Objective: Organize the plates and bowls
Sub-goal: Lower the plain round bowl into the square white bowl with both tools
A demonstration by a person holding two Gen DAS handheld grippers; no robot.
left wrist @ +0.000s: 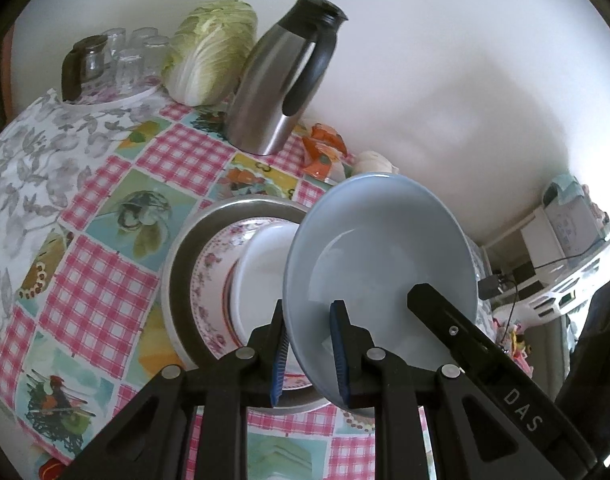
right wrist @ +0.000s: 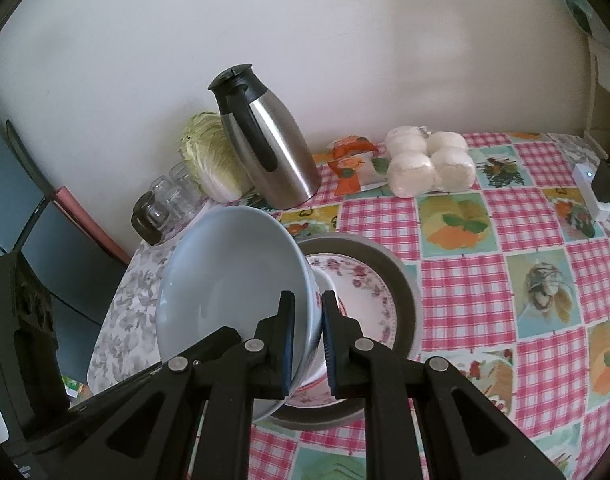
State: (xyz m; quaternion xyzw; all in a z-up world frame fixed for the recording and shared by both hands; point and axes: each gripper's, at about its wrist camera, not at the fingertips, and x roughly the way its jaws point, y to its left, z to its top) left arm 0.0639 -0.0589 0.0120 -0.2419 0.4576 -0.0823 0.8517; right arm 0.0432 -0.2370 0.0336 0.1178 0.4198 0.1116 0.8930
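Both grippers hold one pale blue bowl (left wrist: 385,264) by opposite sides of its rim, tilted above a stack. My left gripper (left wrist: 309,344) is shut on its rim. My right gripper (right wrist: 307,336) is shut on the rim of the same bowl (right wrist: 229,276). Below it a grey metal pan (left wrist: 185,264) holds a floral plate (left wrist: 209,276) and a white bowl (left wrist: 261,272). The pan (right wrist: 389,264) and floral plate (right wrist: 369,292) also show in the right wrist view.
A steel thermos jug (right wrist: 273,148), a cabbage (right wrist: 213,160) and glass jars (right wrist: 169,196) stand at the back by the wall. White buns in a bag (right wrist: 429,164) and an orange packet (right wrist: 349,164) lie beside them. The checked tablecloth (right wrist: 505,280) spreads to the right.
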